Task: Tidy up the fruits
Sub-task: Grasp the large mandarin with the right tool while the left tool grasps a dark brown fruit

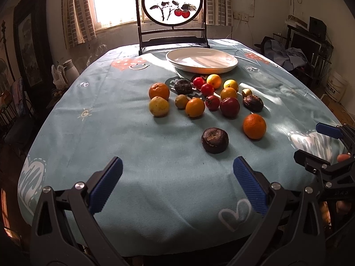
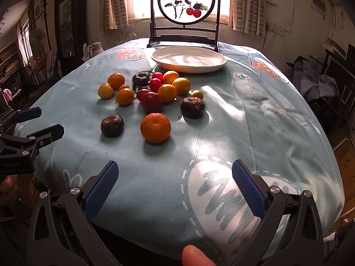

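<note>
Several fruits lie loose on the blue tablecloth: oranges, red plums, yellow fruits and dark brown ones. Nearest are a dark brown fruit (image 1: 214, 140) (image 2: 112, 125) and an orange (image 1: 254, 126) (image 2: 155, 128). A white oval plate (image 1: 228, 64) (image 2: 213, 66) stands empty behind the cluster. My left gripper (image 1: 177, 184) is open and empty above the near table edge, short of the fruits. My right gripper (image 2: 175, 184) is open and empty too, to the right of the left one; it also shows in the left wrist view (image 1: 319, 141).
A dark wooden stand with a round painted screen (image 1: 172, 1) (image 2: 187, 1) stands at the far table edge behind the plate. The tablecloth (image 1: 111, 133) drops off at the near edge. Furniture and clutter line both walls.
</note>
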Demonstrator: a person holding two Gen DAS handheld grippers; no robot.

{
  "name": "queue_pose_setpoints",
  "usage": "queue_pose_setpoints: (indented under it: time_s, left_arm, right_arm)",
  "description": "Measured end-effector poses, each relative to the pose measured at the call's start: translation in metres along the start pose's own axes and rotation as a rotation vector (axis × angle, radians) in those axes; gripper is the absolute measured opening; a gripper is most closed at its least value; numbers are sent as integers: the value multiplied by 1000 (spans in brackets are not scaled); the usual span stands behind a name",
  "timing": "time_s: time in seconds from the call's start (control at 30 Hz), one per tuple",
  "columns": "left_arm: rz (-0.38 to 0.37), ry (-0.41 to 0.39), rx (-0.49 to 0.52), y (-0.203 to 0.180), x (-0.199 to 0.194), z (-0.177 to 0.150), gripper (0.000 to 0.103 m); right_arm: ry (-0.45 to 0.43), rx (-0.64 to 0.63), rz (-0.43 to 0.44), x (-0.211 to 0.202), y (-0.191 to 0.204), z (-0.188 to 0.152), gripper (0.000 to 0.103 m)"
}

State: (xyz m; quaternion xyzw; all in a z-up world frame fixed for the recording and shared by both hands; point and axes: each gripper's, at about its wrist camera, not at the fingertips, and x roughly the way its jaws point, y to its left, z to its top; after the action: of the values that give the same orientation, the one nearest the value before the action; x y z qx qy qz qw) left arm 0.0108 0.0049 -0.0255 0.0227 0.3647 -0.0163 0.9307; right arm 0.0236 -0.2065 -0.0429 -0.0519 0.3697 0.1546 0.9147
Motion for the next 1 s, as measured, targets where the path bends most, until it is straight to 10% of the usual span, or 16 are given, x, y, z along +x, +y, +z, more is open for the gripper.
queue_pose_setpoints:
  time_s: [0.47,0.57,1.0]
  left_arm:
    - [-42,32,19,9,31,-2,101]
    - [-67,37,20,11,37,0,101]
    - [-230,105,98,-29,84,26,74]
  right_arm:
    - [75,-8,115,80,8,40,74]
    - [98,7,163,88,8,38,45]
    - [21,142,250,71,-25,18,44]
